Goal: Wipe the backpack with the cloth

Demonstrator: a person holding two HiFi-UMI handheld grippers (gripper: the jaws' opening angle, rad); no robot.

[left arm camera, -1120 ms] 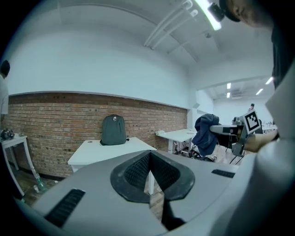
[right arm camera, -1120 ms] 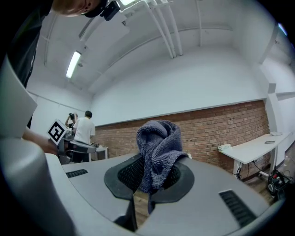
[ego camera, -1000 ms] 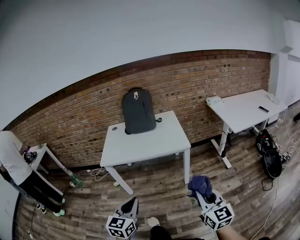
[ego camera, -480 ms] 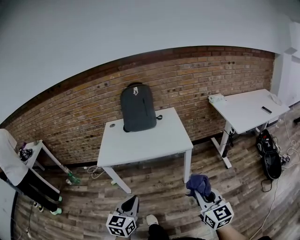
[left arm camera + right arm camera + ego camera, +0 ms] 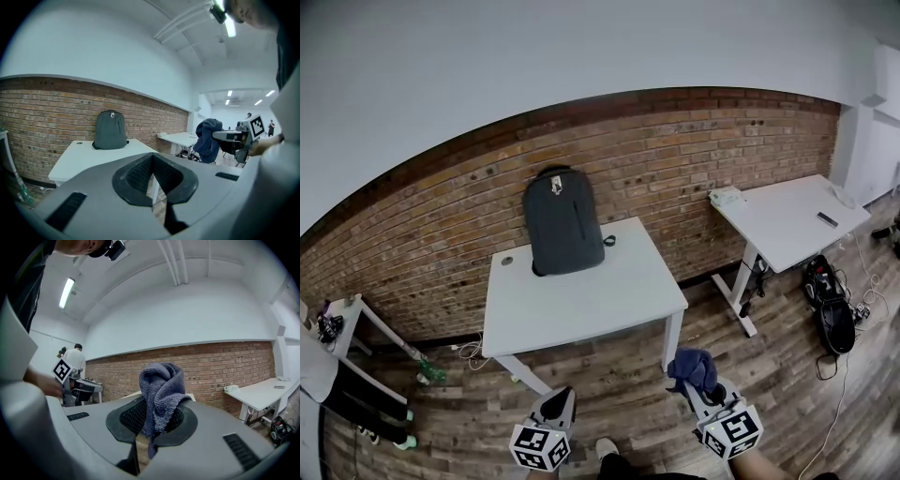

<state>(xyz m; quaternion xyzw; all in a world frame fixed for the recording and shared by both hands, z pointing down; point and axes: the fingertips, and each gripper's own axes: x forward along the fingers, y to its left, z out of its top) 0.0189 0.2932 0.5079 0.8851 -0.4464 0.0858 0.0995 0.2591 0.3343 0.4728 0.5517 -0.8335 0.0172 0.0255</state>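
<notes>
Nearest, low in the head view, the left gripper (image 5: 560,403) is clenched on nothing; its own view shows the jaws meeting with only floor beyond. At the near right, the right gripper (image 5: 705,392) is clamped on the dark blue cloth (image 5: 692,367), which stands bunched above its jaws. Both hang over the wooden floor (image 5: 619,384), well apart from the white table (image 5: 581,305) farther on. At that table's far edge, left of centre, the grey backpack (image 5: 562,223) stands upright and leans on the brick wall (image 5: 694,150). A second white table (image 5: 787,220) stands to the right, with a black bag (image 5: 831,314) on the floor beside it.
</notes>
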